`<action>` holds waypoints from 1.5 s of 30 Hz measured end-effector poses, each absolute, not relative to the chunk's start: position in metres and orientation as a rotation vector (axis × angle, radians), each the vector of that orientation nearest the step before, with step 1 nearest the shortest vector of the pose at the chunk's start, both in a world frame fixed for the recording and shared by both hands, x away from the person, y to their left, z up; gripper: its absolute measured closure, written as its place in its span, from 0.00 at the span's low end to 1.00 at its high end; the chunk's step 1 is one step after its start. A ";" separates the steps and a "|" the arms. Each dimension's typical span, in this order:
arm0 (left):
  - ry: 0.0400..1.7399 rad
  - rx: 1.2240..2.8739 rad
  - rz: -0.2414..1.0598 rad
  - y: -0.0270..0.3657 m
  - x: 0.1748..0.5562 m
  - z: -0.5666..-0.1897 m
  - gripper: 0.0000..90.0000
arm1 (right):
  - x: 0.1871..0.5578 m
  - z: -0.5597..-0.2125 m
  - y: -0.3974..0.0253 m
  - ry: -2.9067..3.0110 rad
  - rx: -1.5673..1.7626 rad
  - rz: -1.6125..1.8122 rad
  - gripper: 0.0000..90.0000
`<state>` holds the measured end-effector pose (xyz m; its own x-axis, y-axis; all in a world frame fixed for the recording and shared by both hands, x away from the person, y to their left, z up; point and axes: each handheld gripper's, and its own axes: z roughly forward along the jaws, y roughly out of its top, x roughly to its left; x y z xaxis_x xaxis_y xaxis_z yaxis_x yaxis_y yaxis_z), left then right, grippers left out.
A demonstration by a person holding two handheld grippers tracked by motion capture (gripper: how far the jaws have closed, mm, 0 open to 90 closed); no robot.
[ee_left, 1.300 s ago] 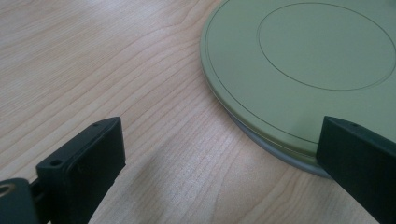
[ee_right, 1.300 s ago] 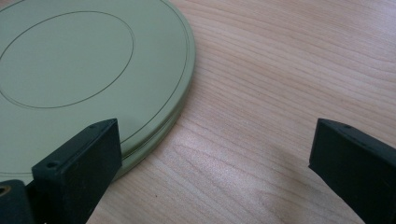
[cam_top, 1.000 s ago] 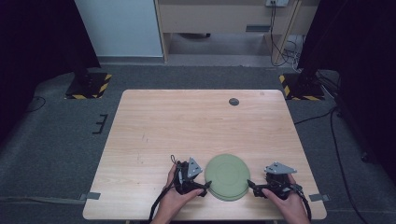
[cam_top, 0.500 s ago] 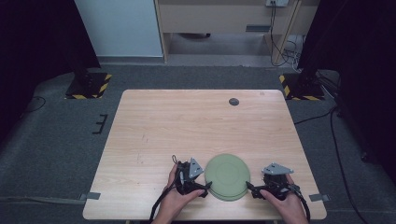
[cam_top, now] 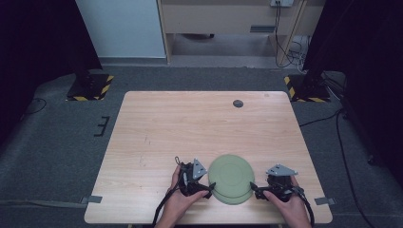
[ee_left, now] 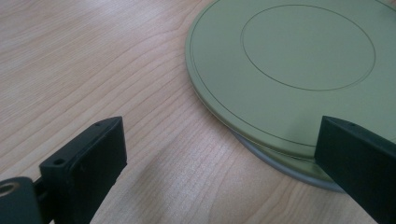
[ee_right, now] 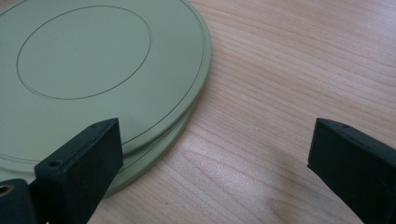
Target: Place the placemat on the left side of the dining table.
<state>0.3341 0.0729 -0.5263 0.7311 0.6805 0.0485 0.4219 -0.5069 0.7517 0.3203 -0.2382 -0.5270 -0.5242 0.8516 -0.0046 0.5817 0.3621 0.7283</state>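
The left gripper (cam_top: 209,186) is held low at the left rim of the stacked green plates (cam_top: 231,178), fingers (ee_left: 84,161) spread apart and empty, so the rim can be entered. The plates are seen near the front edge of the surface (cam_top: 190,128), the upper one offset on the lower. The right gripper (cam_top: 254,189) is positioned likewise at the right rim, fingers (ee_right: 79,163) released, evidently for a two-sided lift.

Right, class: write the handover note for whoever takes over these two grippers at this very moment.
Left gripper: open, at the left edge of the green plates, gripping nothing.
Right gripper: open, at their right edge, gripping nothing.
The plates: two, stacked slightly offset, at the table's near edge.
Done: both grippers are beside the stack.
Left: probably to grip and separate the plates; nothing is lifted yet.
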 end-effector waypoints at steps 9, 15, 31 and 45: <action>0.820 2.167 0.435 0.070 0.332 -0.525 0.04 | 0.317 -0.524 -0.238 2.263 1.227 0.999 0.06; 0.817 2.169 0.458 0.066 0.332 -0.526 0.04 | 0.316 -0.525 -0.236 2.275 1.216 0.997 0.06; 0.814 2.212 0.499 0.071 0.332 -0.525 0.04 | 0.316 -0.525 -0.236 2.285 1.211 0.992 0.06; 0.826 2.202 0.504 0.067 0.336 -0.527 0.02 | 0.317 -0.527 -0.239 2.269 1.228 0.984 0.05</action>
